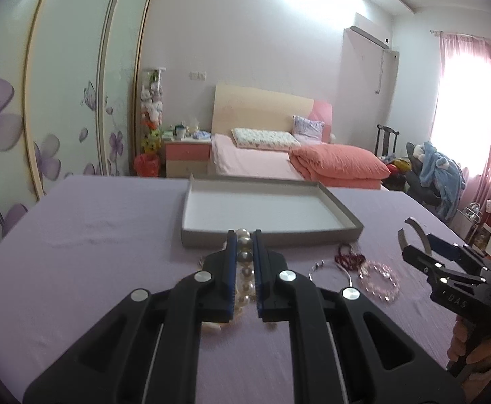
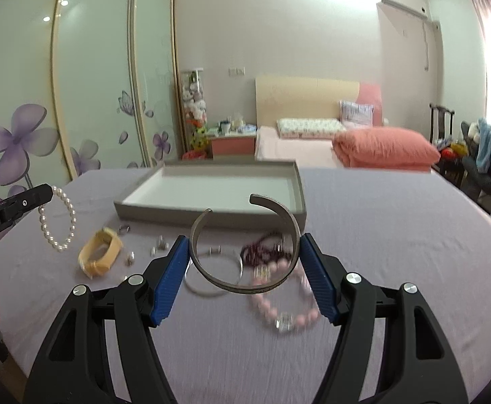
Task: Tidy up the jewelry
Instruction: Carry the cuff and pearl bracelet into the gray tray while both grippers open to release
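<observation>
My left gripper point(image 1: 244, 235) is shut on a pearl bracelet point(image 1: 244, 262), which hangs from its tips above the lilac tablecloth; in the right wrist view the same pearl bracelet point(image 2: 58, 219) dangles from the left gripper point(image 2: 48, 192) at far left. My right gripper point(image 2: 244, 247) is shut on a wide silver open cuff bangle point(image 2: 245, 245), its blue pads point(image 2: 307, 252) pressing both sides; the cuff point(image 1: 414, 235) shows at right in the left wrist view, held by the right gripper point(image 1: 424, 247). An empty grey tray point(image 2: 211, 210) with a white floor lies just beyond both.
On the cloth lie a pink bead bracelet point(image 2: 282, 306), a dark red bead strand point(image 2: 265, 250), a thin silver bangle point(image 2: 211, 276), a cream bangle point(image 2: 100, 252) and small silver pieces point(image 2: 159, 245). A bed point(image 2: 346, 148) stands beyond the table's far edge.
</observation>
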The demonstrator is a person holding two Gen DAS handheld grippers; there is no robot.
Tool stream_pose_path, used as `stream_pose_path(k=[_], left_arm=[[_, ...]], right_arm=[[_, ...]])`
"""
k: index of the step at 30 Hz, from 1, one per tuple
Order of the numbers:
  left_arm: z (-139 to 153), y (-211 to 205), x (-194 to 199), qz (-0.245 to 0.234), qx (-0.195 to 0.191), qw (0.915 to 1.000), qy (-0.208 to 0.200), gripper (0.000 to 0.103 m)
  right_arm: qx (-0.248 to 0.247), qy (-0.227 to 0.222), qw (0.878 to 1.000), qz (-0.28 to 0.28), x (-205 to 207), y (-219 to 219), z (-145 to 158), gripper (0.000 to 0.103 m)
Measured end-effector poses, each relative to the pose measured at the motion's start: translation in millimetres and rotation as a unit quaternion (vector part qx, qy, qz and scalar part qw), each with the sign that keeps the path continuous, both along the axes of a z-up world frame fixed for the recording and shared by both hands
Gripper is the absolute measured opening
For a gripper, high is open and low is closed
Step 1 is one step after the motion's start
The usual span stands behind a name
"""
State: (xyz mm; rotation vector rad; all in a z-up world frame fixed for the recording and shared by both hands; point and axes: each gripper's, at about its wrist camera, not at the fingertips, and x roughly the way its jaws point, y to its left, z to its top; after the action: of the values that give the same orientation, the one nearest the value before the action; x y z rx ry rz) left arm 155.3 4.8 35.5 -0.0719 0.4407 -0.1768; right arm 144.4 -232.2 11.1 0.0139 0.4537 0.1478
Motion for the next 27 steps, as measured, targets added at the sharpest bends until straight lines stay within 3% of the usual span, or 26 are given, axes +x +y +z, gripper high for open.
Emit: stream_pose_path(k=[13,27], left_arm=[[24,1,53,0.021,0.010,0.9988,-0.043,0.010],[9,-15,142,0.021,0.027,0.9987,-0.039,0.010]], right_arm=[[-0.025,-0.075,0.997,-0.023,55,4,29,0.067],[-0.017,-0.079,0.996,-0.034,134,8,10,0.067]])
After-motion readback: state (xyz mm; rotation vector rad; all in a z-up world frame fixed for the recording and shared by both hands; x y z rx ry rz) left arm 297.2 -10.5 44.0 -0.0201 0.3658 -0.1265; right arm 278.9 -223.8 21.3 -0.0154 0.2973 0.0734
